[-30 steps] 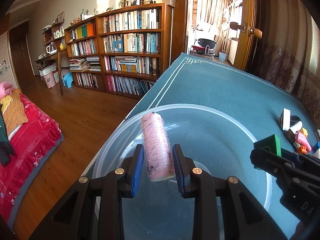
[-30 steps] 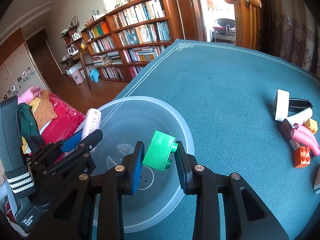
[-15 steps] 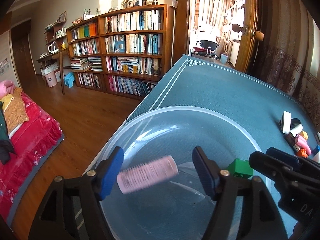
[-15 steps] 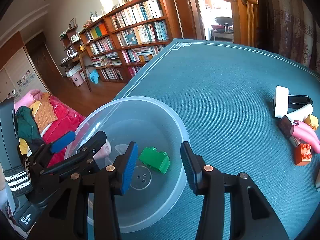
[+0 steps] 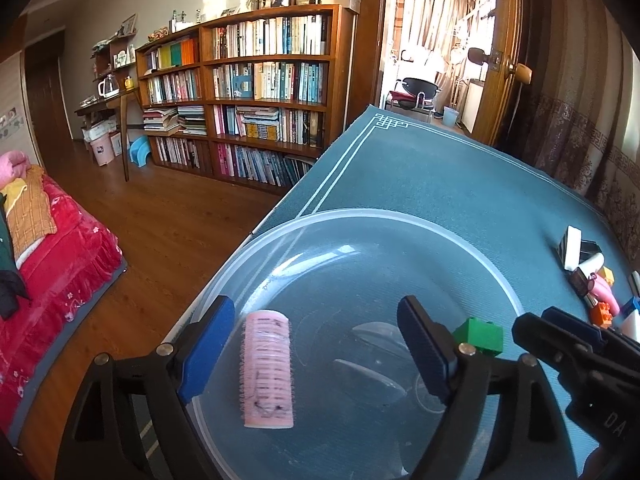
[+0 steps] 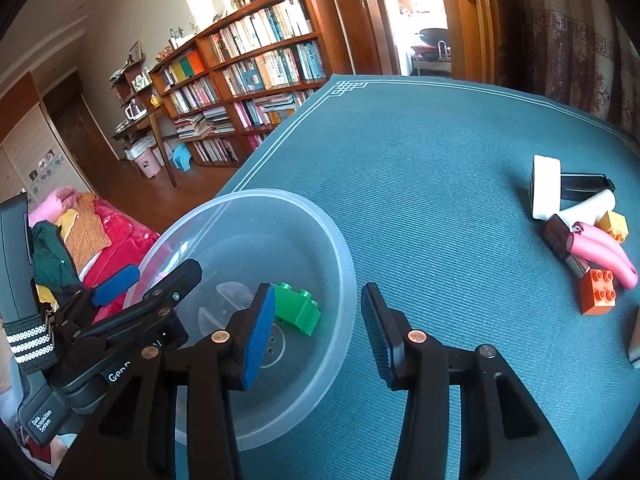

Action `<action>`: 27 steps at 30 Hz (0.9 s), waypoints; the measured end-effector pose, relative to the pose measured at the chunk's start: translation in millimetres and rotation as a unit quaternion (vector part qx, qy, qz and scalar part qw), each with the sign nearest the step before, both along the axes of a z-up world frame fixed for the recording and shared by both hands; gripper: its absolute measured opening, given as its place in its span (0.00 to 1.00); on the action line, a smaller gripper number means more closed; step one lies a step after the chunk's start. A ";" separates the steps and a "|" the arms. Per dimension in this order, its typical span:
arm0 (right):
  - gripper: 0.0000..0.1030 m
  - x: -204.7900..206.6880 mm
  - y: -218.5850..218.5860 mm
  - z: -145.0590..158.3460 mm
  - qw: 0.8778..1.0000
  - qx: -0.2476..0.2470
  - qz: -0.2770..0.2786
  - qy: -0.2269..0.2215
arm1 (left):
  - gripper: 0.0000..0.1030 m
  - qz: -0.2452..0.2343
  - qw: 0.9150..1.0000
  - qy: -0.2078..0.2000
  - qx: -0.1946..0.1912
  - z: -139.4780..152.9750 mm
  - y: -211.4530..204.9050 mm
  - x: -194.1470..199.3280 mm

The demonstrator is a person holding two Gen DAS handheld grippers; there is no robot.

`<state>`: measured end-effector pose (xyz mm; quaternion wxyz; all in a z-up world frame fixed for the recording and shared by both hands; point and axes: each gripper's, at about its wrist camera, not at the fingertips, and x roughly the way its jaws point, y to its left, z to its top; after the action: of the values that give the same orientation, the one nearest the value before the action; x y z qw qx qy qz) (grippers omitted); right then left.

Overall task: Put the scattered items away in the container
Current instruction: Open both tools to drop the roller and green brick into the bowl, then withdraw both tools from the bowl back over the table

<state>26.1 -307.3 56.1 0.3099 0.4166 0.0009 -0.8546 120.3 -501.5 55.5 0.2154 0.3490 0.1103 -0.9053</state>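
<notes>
Both grippers empty, jaws wide. Left gripper [image 5: 316, 344] sits low over the clear bowl [image 5: 472, 256], bottom centre of the left wrist view; right gripper [image 6: 318, 328] bottom centre of its own view, straddling the bowl's right rim.

In the bowl: pink hair roller [image 5: 267, 368] lies on the floor, lower left of frame, between the left jaws but touching neither. Green brick [image 6: 298, 312] lies on the bowl floor just right of the right gripper's left pad, not gripped.

We judge the step in hand is clearing out of the bowl and going for the next items. To do it well:
- lift straight up before swinging, so the fingers don't catch the rim and drag the light bowl
- right gripper is nearer the pile, so we send it first

The pile sits at the right edge of the right wrist view, well apart from the bowl: orange brick [image 6: 598, 292] nearest, pink curved piece [image 6: 604, 246] touching it, then yellow brick [image 6: 612, 226], white cylinder [image 6: 588, 204], white block [image 6: 545, 188] furthest. Items are packed tight, so we take the orange brick first: it sits on the near edge with free sides. Approach from above.
</notes>
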 end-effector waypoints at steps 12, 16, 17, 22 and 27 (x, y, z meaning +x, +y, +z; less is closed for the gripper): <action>0.51 2.4 19.5 -0.2 1.000 -0.008 -0.018 -0.007 | 0.99 -0.002 1.000 0.009 -0.016 9.2 11.8 0.1; 0.51 3.6 28.4 -1.0 1.000 -0.012 -0.027 -0.010 | 0.99 -0.007 1.000 0.007 -0.020 9.7 17.6 -1.6; 0.51 3.9 31.1 -1.1 0.999 -0.013 -0.029 -0.010 | 0.99 -0.009 1.000 0.007 -0.020 10.0 19.3 -2.0; 0.52 4.4 43.3 -1.9 0.999 -0.017 -0.039 -0.012 | 0.99 -0.017 0.999 0.007 -0.027 12.0 29.5 -3.8; 0.52 6.1 53.9 -1.6 0.999 -0.018 -0.047 -0.011 | 0.99 -0.022 0.999 0.007 -0.032 14.2 39.1 -5.2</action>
<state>32.2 -253.4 54.5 0.2769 0.4199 -0.0380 -0.8635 115.1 -462.4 69.7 0.2058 0.3382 0.0749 -0.9153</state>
